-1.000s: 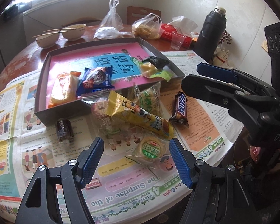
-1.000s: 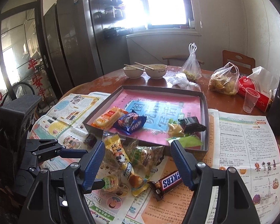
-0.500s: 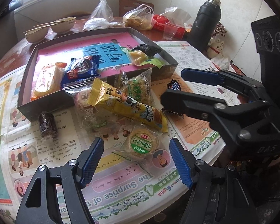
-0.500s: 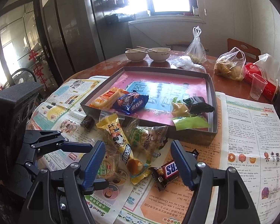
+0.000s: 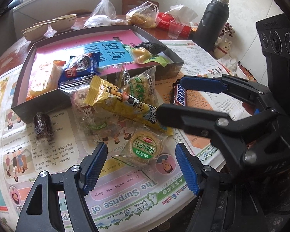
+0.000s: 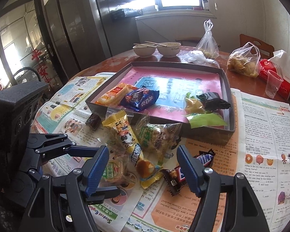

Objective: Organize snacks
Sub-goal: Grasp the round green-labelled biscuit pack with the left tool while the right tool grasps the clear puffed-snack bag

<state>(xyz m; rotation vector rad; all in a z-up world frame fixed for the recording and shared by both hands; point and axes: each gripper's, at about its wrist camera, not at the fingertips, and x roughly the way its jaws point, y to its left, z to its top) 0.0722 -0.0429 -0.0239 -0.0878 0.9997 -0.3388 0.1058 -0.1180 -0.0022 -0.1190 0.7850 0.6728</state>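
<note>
A grey box (image 5: 21, 104) lined with pink and blue paper holds an orange pack, a blue cookie pack (image 5: 81, 66), a black pack and a green-yellow pack. In front of it lies a pile: a long yellow pack (image 5: 121, 104), a green rice cake pack (image 6: 156, 137), a round green-label biscuit (image 5: 146, 148), a Snickers bar (image 5: 178, 96) and a dark candy (image 5: 42, 127). My left gripper (image 5: 141, 166) is open just short of the round biscuit. My right gripper (image 6: 143, 166) is open over the yellow pack's end, with the Snickers bar (image 6: 185, 172) by its right finger.
Newspapers (image 5: 125, 199) cover the round table's near half. Two bowls with chopsticks (image 6: 156, 48), plastic bags (image 6: 243, 61), a red tissue pack, a clear cup (image 6: 273, 83) and a black thermos (image 5: 210, 23) stand behind the box. The table edge is close below both grippers.
Both grippers have moved forward and down toward the snack pile. The right gripper's fingers now reach over the yellow pack and Snickers bar. Both stay open and nothing has been grasped.
</note>
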